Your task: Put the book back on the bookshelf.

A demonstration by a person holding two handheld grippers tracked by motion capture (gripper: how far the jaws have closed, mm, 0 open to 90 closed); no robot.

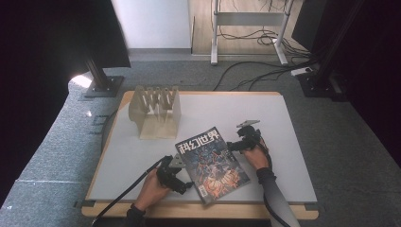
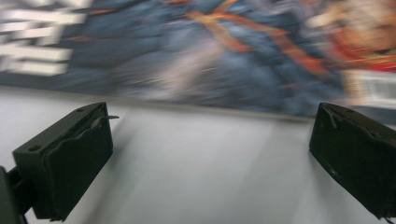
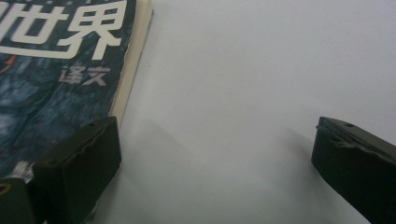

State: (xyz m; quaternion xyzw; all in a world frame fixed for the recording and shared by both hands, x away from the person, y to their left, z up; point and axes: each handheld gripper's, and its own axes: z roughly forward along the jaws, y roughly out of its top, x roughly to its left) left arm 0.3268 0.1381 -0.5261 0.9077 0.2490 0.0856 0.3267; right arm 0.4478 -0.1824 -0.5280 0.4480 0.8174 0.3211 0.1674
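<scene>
A magazine with a dark blue and orange cover and white Chinese title lies flat on the white table, turned at an angle. My left gripper sits at its left edge, open, jaws wide apart over bare table. In the left gripper view the magazine fills the top, blurred, just beyond the left gripper. My right gripper is at the magazine's right edge, open. In the right gripper view the magazine lies at the left, its edge beside one jaw of the right gripper.
A wooden slotted rack stands at the back left of the table. Beyond the table are grey carpet, a desk frame with cables, and dark stands on both sides.
</scene>
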